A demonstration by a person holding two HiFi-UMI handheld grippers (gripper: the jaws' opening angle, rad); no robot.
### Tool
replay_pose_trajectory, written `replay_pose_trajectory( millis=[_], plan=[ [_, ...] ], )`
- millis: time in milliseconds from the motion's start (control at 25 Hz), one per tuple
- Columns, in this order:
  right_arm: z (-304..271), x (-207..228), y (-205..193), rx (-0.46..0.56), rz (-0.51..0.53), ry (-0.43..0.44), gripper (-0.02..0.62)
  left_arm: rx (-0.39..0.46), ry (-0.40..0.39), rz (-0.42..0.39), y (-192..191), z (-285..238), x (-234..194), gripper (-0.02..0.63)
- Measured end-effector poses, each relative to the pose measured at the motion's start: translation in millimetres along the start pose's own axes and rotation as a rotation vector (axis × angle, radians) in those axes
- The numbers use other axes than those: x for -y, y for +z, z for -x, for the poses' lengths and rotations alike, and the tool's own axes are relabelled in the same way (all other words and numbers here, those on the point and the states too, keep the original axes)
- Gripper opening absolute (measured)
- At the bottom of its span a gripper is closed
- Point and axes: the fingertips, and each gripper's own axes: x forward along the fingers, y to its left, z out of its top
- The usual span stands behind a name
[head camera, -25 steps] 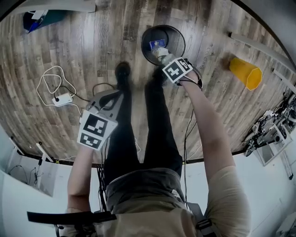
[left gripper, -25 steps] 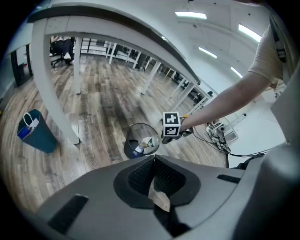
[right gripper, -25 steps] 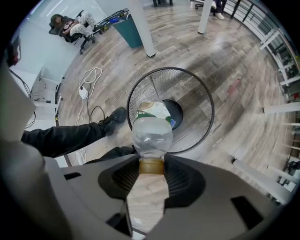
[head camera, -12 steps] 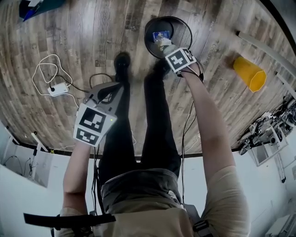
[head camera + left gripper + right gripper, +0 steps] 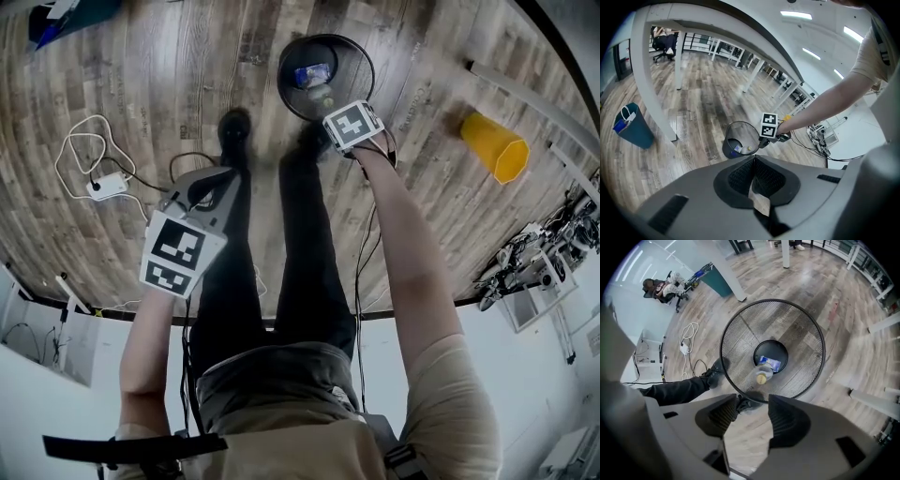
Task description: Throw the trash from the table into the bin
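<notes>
While the right tool (image 5: 753, 416) is opening empty above the bin (image 5: 740, 329), the left tool (image 5: 754, 164) is clenching a paper scrap (image 5: 760, 202). Centring it over the bin before releasing is looking wise.

No lettering is legible anywhere, not even on the blue packet (image 5: 769, 363) in the bin (image 5: 740, 333).

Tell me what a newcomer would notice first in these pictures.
The black mesh bin on the wooden floor draws the eye, with a clear bottle and a blue wrapper inside it. The right tool hangs above its near rim, jaws opening with nothing between them. Off to the person's left, the left tool is shut on a scrap of brown paper.
</notes>
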Motion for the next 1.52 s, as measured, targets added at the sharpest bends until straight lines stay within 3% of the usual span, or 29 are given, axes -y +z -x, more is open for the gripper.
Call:
replay_pose_trajectory(
  millis=[320,560,640,720,800,880,1040,1200,1520],
  plan=[
    [46,-29,-33,0.083,-0.142,0.012,0.232,0.070,0.014,-0.041,34,25,16,0.014],
    [94,-39,-21,0.203,-0.249,0.055,0.233,0.125,0.021,-0.083,67,52,18,0.014],
    [126,-36,-6,0.317,-0.300,0.028,0.226,0.133,0.017,-0.082,73,61,21,0.014],
    [170,-33,14,0.473,-0.373,0.010,0.131,0.147,0.012,-0.094,86,73,25,0.014],
    [214,-37,30,0.590,-0.438,0.036,0.053,0.171,0.016,-0.124,104,90,29,0.014],
    [249,-47,40,0.659,-0.474,0.085,0.029,0.192,0.028,-0.138,121,108,31,0.014],
    [350,-65,49,0.876,-0.543,0.143,0.018,0.247,0.032,-0.160,174,146,40,0.014],
    [460,-98,59,1.065,-0.547,0.191,0.015,0.335,0.007,-0.260,226,216,63,0.014],
    [624,-147,14,1.350,-0.500,0.287,0.015,0.444,-0.067,-0.271,264,314,122,0.014]
  ],
)
